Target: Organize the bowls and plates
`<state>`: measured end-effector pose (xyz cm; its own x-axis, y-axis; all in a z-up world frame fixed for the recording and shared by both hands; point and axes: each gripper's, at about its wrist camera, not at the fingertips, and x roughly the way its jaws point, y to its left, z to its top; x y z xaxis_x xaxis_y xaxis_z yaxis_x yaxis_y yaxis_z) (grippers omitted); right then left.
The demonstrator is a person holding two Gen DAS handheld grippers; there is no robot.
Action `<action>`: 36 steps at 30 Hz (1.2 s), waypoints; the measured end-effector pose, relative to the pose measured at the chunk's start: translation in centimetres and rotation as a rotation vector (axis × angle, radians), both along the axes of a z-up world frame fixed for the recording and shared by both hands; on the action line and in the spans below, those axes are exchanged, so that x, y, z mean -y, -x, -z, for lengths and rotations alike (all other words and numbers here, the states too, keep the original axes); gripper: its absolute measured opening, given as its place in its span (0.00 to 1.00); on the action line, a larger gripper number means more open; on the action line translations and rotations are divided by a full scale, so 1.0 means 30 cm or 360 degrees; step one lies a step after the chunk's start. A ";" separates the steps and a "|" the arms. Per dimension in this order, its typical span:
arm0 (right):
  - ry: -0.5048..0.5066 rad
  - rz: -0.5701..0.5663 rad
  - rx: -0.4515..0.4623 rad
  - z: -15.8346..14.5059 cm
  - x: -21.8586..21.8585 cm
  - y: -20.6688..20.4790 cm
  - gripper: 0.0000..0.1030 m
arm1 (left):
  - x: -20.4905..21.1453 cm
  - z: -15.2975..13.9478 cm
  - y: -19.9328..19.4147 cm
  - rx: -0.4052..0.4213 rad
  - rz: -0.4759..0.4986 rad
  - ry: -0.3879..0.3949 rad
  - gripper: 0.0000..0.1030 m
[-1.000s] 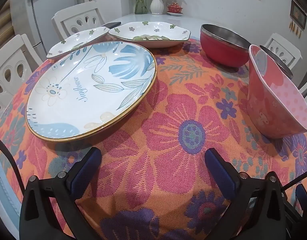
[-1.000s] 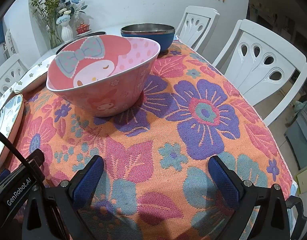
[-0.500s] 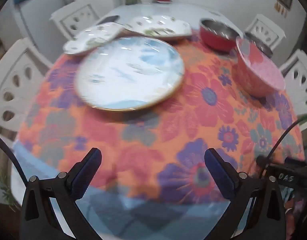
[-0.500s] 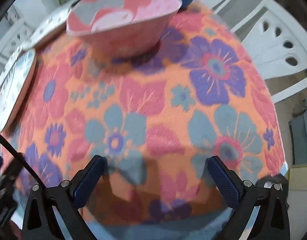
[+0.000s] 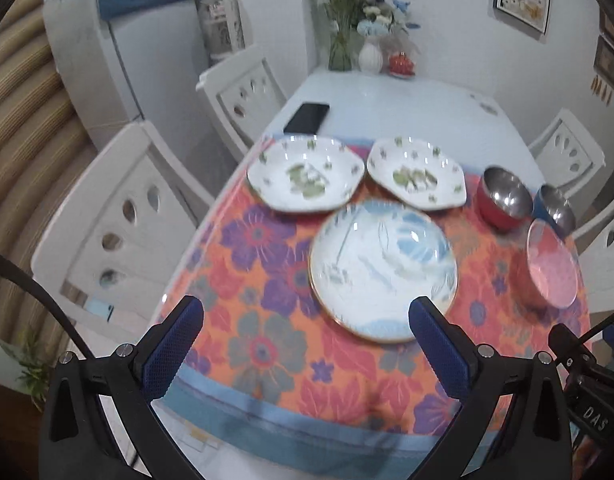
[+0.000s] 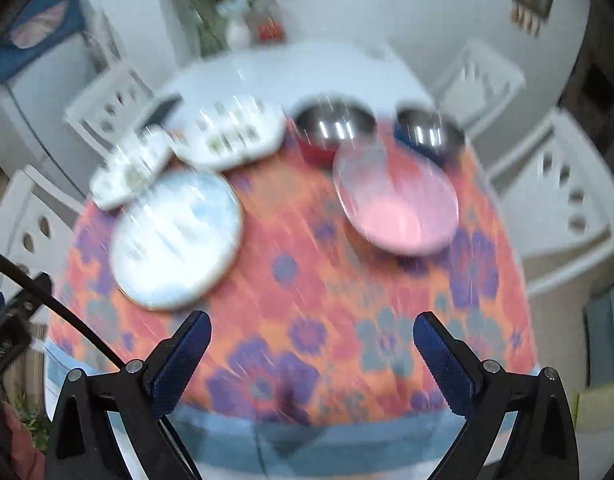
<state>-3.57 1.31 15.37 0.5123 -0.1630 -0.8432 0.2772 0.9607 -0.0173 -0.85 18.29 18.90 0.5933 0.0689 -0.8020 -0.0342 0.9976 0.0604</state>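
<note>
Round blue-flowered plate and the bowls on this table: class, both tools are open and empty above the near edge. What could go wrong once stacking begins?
1. The round plate lies flat on soft cloth, so a tool may struggle to get under its rim and could drag the cloth.
2. The pink bowl sits close against the red bowl and blue bowl; lifting it might knock them.
3. The two white dishes nearly touch and could chip.

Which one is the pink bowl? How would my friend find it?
Look at the flowery tablecloth on the white table. Go to its right edge, in front of the red bowl and blue bowl. The pink bowl is biggest, and pink inside where theirs are shiny metal.
</note>
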 end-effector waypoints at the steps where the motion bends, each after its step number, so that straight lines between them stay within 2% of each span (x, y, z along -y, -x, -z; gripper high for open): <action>1: 0.0025 -0.0008 0.0033 -0.026 -0.024 -0.016 0.98 | -0.001 -0.011 -0.012 0.0011 -0.0002 -0.0007 0.99; 6: 0.0092 -0.0034 0.0106 -0.091 -0.095 -0.067 0.98 | -0.034 -0.035 -0.077 0.0015 0.0038 0.0017 0.99; 8: 0.0091 -0.0018 0.0116 -0.091 -0.116 -0.100 0.98 | -0.047 -0.030 -0.093 0.0034 0.0082 0.0058 0.99; 12: 0.0109 0.0016 0.0141 -0.089 -0.140 -0.135 0.98 | -0.061 -0.026 -0.142 0.0020 0.0145 0.0061 0.99; 17: 0.0081 0.0092 0.0161 -0.097 -0.152 -0.184 0.98 | -0.087 -0.044 -0.181 0.0043 0.0155 0.0074 0.99; 26: 0.0231 0.0146 0.0127 -0.124 -0.207 -0.212 0.97 | -0.085 -0.067 -0.220 0.0061 0.0239 0.0168 0.99; 36: 0.0235 0.0238 0.0042 -0.088 -0.196 -0.206 0.97 | -0.075 -0.012 -0.248 -0.0015 0.0292 0.0228 0.99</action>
